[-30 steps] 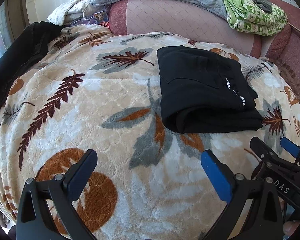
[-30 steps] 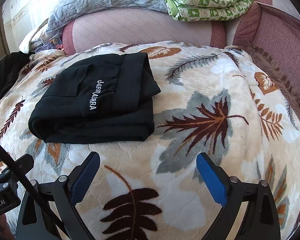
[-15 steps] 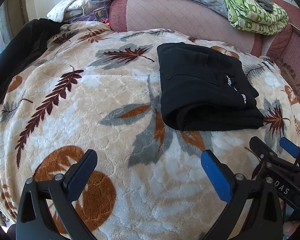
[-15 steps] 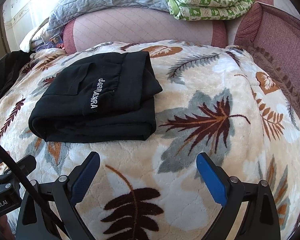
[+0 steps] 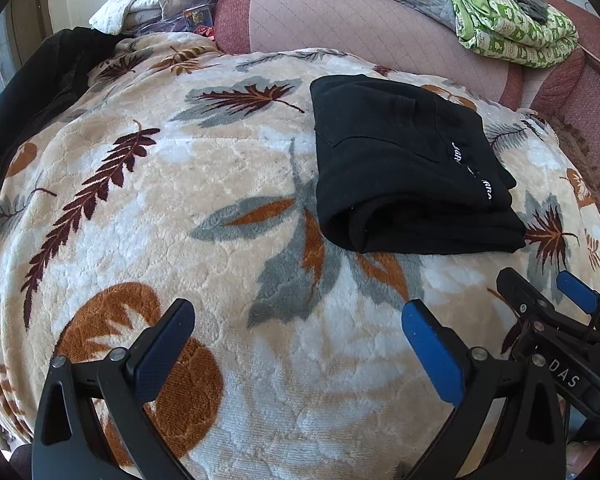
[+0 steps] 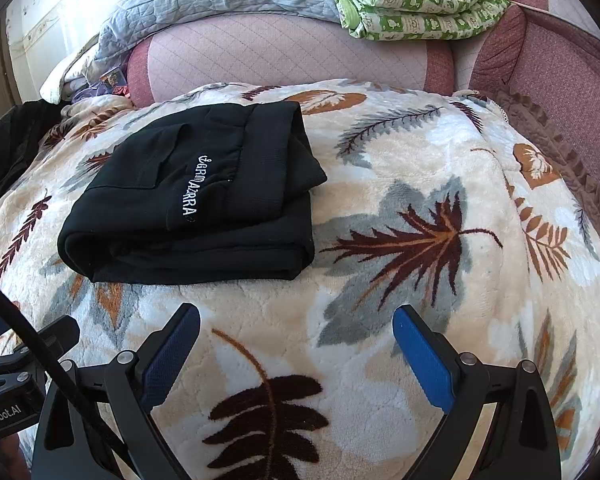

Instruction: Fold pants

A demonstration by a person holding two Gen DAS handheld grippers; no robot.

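The black pants [image 5: 404, 168] are lying folded on the leaf-print blanket [image 5: 204, 216], at one o'clock from the left gripper [image 5: 296, 344]. Both it and the right gripper [image 6: 296, 348], which is seeing them at eleven o'clock, are hanging wide apart, holding nothing.

pants [image 5: 404, 172] folded on leaf blanket [image 5: 180, 216]; left gripper [image 5: 296, 344] spread, empty | right gripper [image 5: 548, 296] beside
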